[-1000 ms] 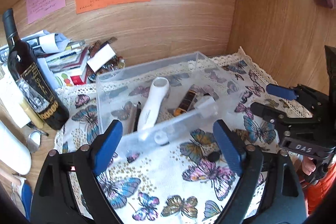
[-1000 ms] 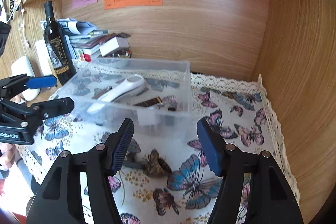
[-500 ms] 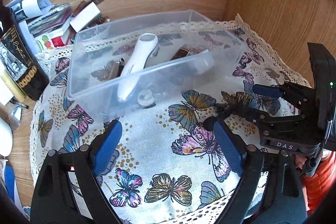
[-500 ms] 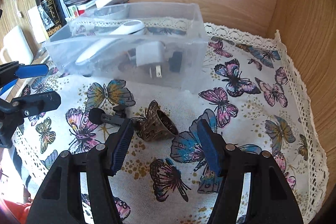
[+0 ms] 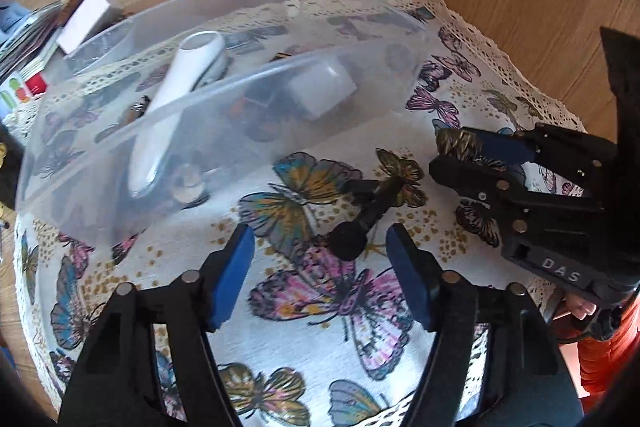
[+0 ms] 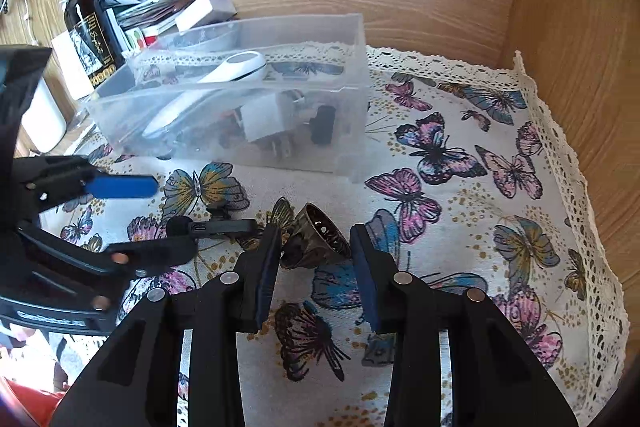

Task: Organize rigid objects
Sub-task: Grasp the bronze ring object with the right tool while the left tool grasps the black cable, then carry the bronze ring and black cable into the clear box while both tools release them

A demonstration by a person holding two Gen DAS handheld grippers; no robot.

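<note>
A clear plastic bin [image 5: 120, 131] [image 6: 352, 39] on the butterfly cloth holds a white handheld device [image 5: 176, 95] [image 6: 236, 65], a white charger plug [image 5: 320, 91] [image 6: 264, 119] and small dark items. A small black clip-on microphone [image 5: 360, 219] [image 6: 216, 227] lies on the cloth in front of the bin, between my open left gripper's [image 5: 320, 263] fingertips. My right gripper [image 6: 314, 251] is open, with its fingers on either side of a bronze bell [image 6: 316, 239]. The right gripper also shows in the left wrist view [image 5: 460, 155], and the left gripper in the right wrist view [image 6: 152, 219].
A dark wine bottle [image 6: 88, 23] and a pile of books and papers [image 6: 168, 7] stand left of the bin. Wooden walls [image 6: 560, 27] close the back and right. The lace-edged cloth [image 6: 500, 219] runs to the right wall.
Both grippers have moved down and forward toward the cloth. The left now brackets the black microphone and the right now brackets the bronze bell, with its jaws narrower than before.
</note>
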